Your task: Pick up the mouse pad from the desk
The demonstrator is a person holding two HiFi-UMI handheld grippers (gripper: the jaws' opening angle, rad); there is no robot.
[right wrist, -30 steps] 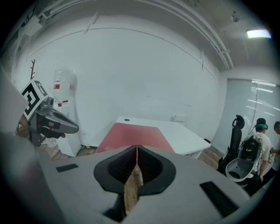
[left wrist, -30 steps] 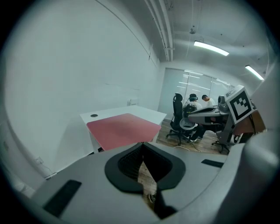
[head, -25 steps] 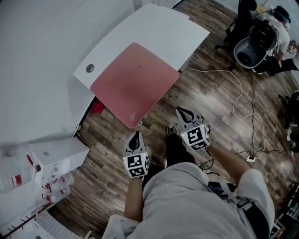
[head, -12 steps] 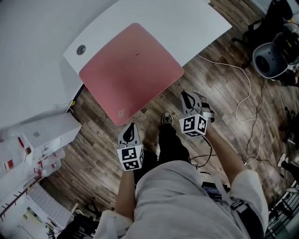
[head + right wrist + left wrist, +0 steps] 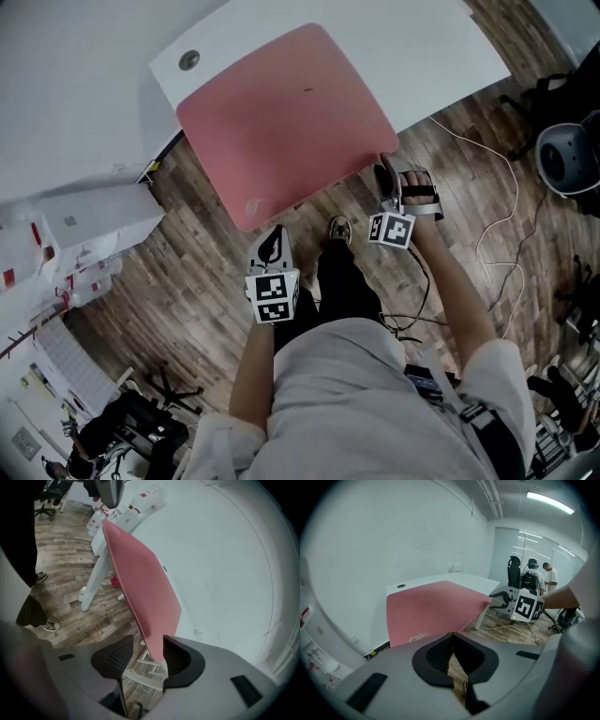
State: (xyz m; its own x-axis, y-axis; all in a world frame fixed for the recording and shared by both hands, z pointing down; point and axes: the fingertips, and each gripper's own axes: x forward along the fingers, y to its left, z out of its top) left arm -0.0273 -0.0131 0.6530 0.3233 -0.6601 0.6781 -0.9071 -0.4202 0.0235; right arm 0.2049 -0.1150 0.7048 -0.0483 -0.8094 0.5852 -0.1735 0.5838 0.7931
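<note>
Now one mouse pad (image 5: 286, 122) overhangs one desk's (image 5: 412, 47) near edge above open floor (image 5: 187, 272). The right gripper (image 5: 386, 173) has jaws just opened wide, flanking the pad's corner; the left gripper (image 5: 274, 234) has jaws pressed together.

the mouse pad (image 5: 286, 122) looks matt and cloth-like, the desk (image 5: 422, 47) smooth and white, the floor (image 5: 187, 272) wood-grain planks.

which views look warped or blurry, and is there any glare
Head view: sharp, evenly lit, wide-angle bend toward the edges. Left gripper view: fisheye with dark corners, ceiling light glaring. Right gripper view: same fisheye, mouse pad slightly soft.
</note>
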